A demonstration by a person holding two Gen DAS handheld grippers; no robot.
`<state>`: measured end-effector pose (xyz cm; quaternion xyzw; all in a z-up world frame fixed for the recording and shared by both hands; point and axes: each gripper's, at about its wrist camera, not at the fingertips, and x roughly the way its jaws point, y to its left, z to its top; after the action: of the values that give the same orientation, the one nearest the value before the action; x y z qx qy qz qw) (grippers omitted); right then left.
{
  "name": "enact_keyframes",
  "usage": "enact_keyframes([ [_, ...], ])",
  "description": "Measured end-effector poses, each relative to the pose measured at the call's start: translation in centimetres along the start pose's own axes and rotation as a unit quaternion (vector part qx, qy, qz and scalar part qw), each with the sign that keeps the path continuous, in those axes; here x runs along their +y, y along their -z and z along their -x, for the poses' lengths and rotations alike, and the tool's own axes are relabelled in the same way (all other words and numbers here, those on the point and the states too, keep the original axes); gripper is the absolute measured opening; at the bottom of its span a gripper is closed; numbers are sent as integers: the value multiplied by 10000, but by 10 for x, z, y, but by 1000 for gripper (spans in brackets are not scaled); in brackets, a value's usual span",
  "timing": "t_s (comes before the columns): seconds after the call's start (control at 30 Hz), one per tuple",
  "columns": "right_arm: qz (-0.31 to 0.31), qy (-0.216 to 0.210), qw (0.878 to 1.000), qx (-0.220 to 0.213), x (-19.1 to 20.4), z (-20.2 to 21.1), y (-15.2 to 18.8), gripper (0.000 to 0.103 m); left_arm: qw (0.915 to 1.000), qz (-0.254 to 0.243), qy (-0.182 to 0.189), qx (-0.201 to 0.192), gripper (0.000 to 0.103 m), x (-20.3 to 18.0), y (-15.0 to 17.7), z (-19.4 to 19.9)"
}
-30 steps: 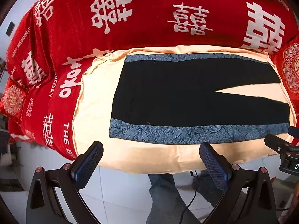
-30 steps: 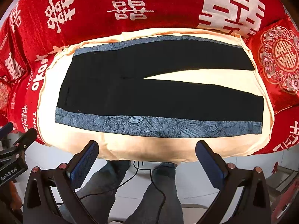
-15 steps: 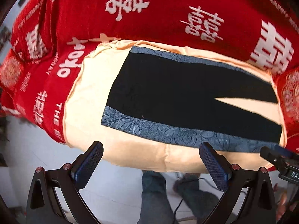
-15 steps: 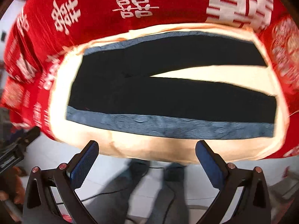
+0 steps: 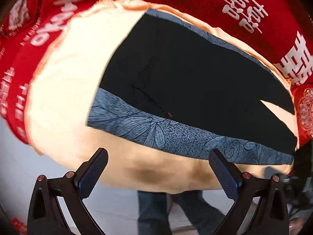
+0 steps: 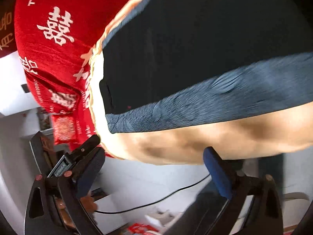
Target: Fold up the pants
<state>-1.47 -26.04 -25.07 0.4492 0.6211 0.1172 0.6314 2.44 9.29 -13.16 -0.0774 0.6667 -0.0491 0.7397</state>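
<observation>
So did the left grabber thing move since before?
Yes. The left gripper has come down closer to the pants; the cream cushion under them now fills far more of its view.

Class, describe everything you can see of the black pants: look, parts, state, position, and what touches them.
The pants are black, seemingly soft fabric, with a blue leaf-patterned stripe down each outer side. They lie flat and unfolded on a cream cushion, waist end left, legs parted in a narrow wedge at the right. Only the cushion touches them; neither gripper does.
</observation>
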Motion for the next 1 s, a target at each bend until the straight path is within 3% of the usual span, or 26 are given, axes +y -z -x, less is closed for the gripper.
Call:
enact_keyframes([
  [0.07, -109, -202, 9996, 141, -11, -29, -1, 82, 9998, -19, 192, 0, 103, 4, 0, -12],
  [0.33, -337, -803, 9962, 2, -44, -73, -8, 81, 9957, 31, 883, 284, 103, 7, 3, -52],
  [0.47, -512, -1376, 9883, -416, -43, -58, -20, 81, 9925, 91, 1158, 379, 103, 5, 5, -60],
  [0.6, -136, -1797, 9812, -687, -14, -26, -29, 81, 9887, 278, 1434, 325, 103, 1, -3, -61],
  [0.83, -56, -2188, 9718, -872, 5, 3, -36, 81, 9750, 1037, 1954, 193, 103, 5, -17, -63],
  [1.0, 4, -2100, 9747, -771, 4, -1, -34, 81, 9683, 1427, 2049, -113, 103, 21, -33, -60],
])
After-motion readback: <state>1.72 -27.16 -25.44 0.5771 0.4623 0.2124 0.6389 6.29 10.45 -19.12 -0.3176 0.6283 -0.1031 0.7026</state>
